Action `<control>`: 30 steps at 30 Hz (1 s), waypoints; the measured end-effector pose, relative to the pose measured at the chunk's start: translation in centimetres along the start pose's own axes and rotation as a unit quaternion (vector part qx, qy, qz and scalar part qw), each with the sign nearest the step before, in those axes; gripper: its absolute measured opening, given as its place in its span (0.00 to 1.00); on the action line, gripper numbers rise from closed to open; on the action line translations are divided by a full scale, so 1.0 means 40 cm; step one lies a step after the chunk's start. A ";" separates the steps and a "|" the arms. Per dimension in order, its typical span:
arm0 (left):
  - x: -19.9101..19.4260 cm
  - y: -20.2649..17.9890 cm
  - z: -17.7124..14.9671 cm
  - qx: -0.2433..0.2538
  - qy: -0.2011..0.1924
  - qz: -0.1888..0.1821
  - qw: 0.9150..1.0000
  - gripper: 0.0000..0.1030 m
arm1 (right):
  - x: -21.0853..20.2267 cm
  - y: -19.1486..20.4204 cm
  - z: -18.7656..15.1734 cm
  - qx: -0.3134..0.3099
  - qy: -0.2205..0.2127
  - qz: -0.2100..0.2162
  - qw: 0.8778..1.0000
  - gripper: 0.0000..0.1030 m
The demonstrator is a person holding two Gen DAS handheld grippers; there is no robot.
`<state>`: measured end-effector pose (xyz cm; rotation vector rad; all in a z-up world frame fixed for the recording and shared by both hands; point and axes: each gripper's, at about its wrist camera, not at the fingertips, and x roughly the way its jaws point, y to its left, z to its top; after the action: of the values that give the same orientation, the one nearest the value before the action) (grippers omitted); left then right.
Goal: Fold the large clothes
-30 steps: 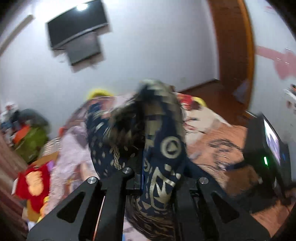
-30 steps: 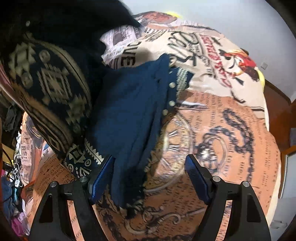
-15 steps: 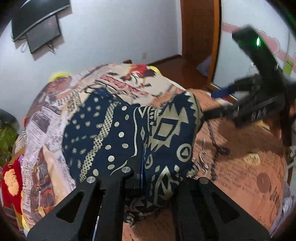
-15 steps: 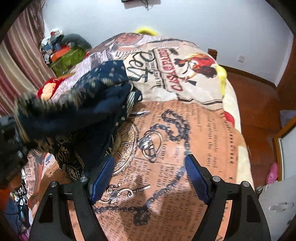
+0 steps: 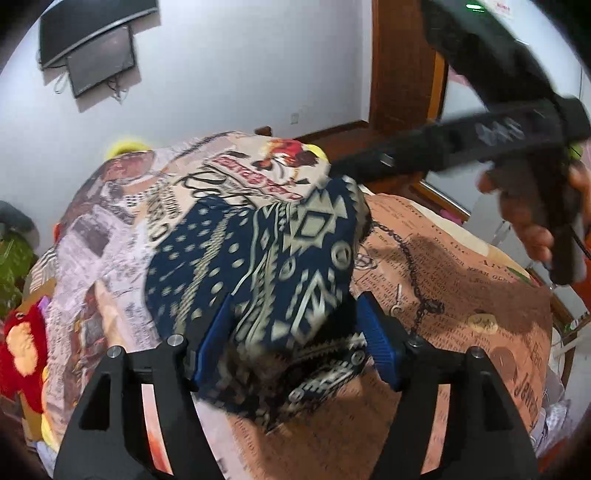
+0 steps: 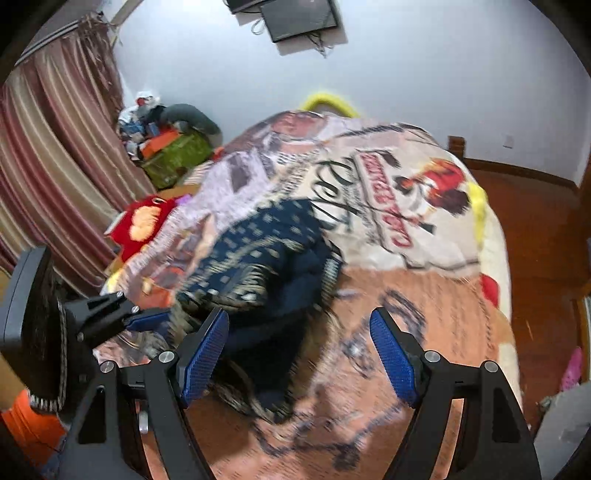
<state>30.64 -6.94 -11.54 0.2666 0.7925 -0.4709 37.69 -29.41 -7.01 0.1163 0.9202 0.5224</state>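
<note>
A navy garment (image 5: 258,266) with cream geometric patterns lies bunched in a heap on a bed (image 5: 461,295) covered by a printed spread of newspaper text, chains and a rooster. In the left wrist view, the left gripper (image 5: 293,339) has its blue-padded fingers (image 5: 216,332) spread, one on each side of the near end of the heap, with cloth lying between them and not pinched. The right gripper (image 5: 461,147) crosses the upper right of that view, blurred, with its tip near the far end of the garment. In the right wrist view, the right gripper (image 6: 299,350) is spread wide above the bed, its left finger (image 6: 203,354) just beside the dark cloth (image 6: 266,266), holding nothing. A dark screen (image 6: 299,14) hangs on the white wall, and striped curtains (image 6: 55,166) hang at the left.
</note>
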 end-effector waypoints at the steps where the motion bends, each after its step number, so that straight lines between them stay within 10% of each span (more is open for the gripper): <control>1: -0.017 0.016 -0.016 -0.007 0.001 0.007 1.000 0.66 | 0.009 0.013 0.016 0.001 0.001 0.009 1.000 0.75; 10: 0.041 0.112 -0.185 -0.085 0.067 0.045 0.993 0.72 | 0.135 0.065 0.060 0.004 0.068 0.051 0.996 0.75; 21: 0.129 0.144 -0.198 -0.179 0.044 0.030 0.982 0.73 | 0.101 0.115 0.144 -0.026 0.060 0.027 0.997 0.75; 30: 0.134 0.127 -0.221 -0.182 0.035 0.027 0.982 0.78 | 0.274 0.137 0.036 -0.037 0.172 0.012 0.984 0.75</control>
<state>30.98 -0.66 -21.18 -0.0351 0.9213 -0.2597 42.13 -19.21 -12.39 -0.0320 1.2358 0.6100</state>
